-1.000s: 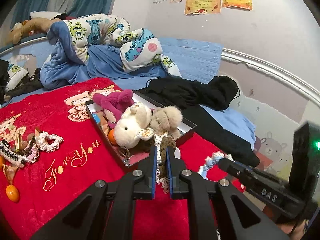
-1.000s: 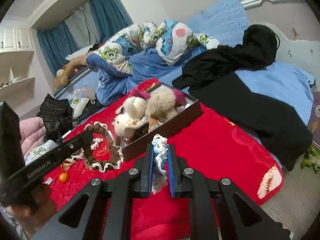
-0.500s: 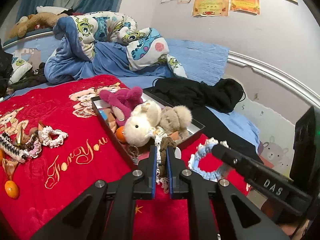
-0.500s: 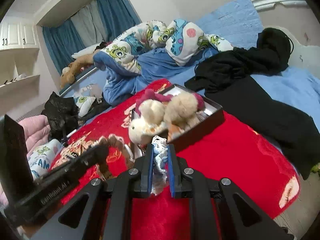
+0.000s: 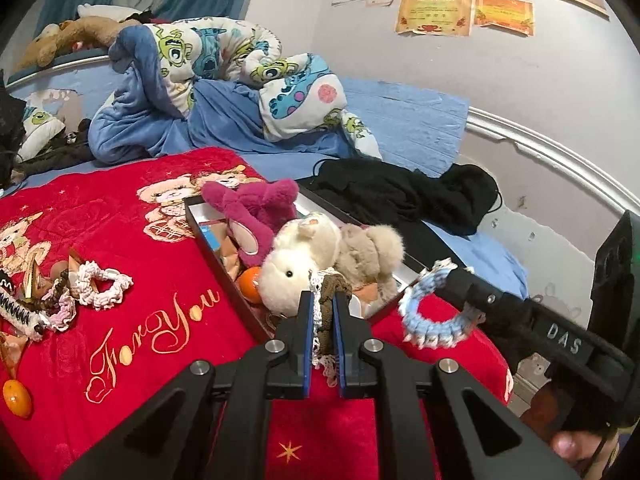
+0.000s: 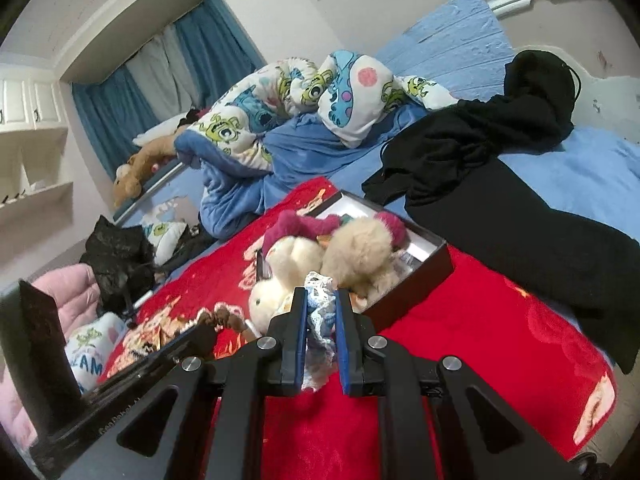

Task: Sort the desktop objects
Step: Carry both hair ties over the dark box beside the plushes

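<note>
Brown scrunchie (image 5: 329, 304) between left gripper (image 5: 322, 320) pads (pinched)

I'm seeing soft, even indoor light with faint shadows and no glare. The fisheye is bending the wall (image 5: 520, 92) and darkening the corners, and the picture is staying fairly sharp throughout.

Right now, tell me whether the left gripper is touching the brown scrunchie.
Touching. The left wrist view shows the left gripper shut on the brown scrunchie, both pads pressing it.
</note>
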The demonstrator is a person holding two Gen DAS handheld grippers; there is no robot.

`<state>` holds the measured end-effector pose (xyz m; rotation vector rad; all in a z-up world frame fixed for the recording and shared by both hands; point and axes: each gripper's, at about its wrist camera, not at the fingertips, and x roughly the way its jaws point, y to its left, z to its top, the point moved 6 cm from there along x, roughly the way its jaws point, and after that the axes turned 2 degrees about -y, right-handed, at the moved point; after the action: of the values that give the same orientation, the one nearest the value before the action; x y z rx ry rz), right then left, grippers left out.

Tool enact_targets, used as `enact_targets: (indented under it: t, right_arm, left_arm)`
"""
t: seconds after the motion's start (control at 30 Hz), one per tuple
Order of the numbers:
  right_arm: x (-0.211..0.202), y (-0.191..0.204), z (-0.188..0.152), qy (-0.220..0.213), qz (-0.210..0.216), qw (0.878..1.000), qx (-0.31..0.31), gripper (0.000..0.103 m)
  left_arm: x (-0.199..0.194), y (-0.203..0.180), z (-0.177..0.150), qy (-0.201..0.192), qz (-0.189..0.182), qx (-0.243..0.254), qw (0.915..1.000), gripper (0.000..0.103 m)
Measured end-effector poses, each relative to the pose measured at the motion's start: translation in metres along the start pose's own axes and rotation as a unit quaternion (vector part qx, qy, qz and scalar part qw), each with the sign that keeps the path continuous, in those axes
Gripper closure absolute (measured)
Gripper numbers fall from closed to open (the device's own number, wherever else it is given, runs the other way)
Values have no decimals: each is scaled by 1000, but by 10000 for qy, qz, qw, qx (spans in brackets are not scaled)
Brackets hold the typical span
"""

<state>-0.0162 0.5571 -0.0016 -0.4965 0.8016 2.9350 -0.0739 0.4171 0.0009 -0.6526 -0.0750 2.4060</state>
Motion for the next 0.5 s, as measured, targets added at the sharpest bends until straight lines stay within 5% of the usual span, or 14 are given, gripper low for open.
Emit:
enact_targets:
  t: [0.5]
  right_arm:
    - [31,-23,16,-84,71,9974,711,89]
  left_arm:
    - [40,13,6,199,111,-259,9994,94]
